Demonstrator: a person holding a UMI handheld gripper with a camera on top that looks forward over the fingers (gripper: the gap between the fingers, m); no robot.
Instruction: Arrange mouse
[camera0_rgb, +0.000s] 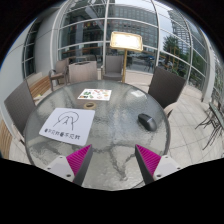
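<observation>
Mouse (146, 119) beyond parted jaws, near mousepad (68, 124)

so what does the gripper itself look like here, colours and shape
The two-finger gripper shows as two dark, narrow fingers slanting inward. Each finger bears a bright magenta pad on its inner face, roughly triangular and tapering to a point. No cables, markings, hand or sleeve are visible.

Dark grey mouse (146, 119). White mat (68, 123) with black lettering. White card (95, 95) with green and red marks. Clear glass tabletop (120, 140), reflective. Magenta pads (79, 158). Grey chairs (20, 105).
</observation>
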